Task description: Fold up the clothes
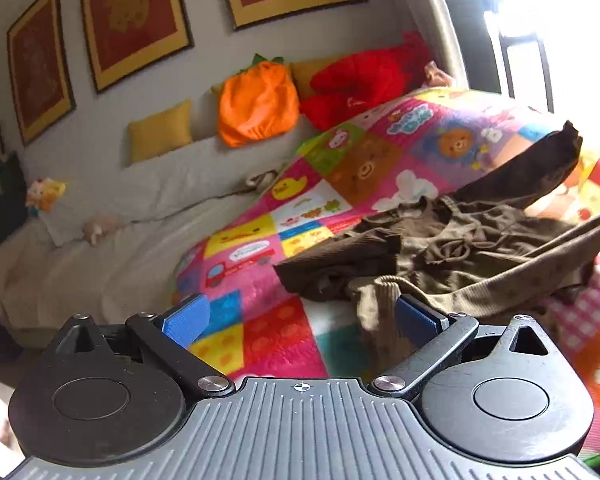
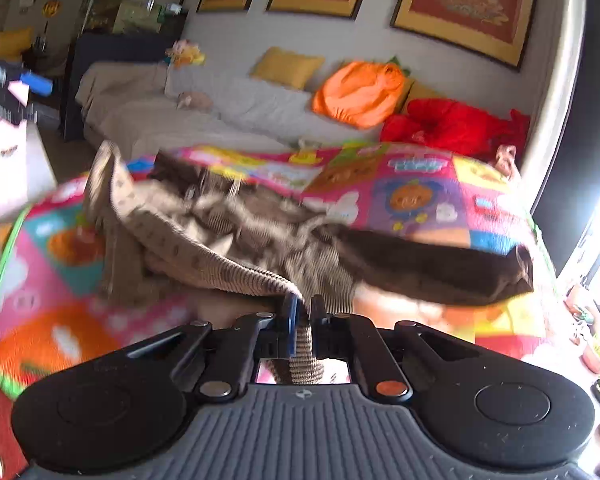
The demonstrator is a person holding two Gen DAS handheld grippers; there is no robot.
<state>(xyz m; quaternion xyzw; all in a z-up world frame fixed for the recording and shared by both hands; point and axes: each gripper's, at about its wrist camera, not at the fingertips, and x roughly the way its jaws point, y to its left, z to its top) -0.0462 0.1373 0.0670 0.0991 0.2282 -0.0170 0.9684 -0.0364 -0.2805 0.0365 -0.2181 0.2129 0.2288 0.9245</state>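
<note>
While the left tool [image 1: 300,316] gapes with nothing between its blue pads, the right tool [image 2: 303,312] is clamped on the ribbed hem of the brown garment [image 2: 260,232], which lies crumpled across the patchwork mat [image 2: 440,196].

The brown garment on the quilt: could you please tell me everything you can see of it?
The brown garment is a ribbed, knit-looking piece in olive brown, crumpled and not yet folded, with thin drawstrings near its middle. It lies on the patchwork quilt, one long dark part stretched out and raised. The right tongs are shut on a ribbed band of it, lifting that edge. The left tongs are open; another ribbed fold lies against one blue pad, not pinched.
</note>
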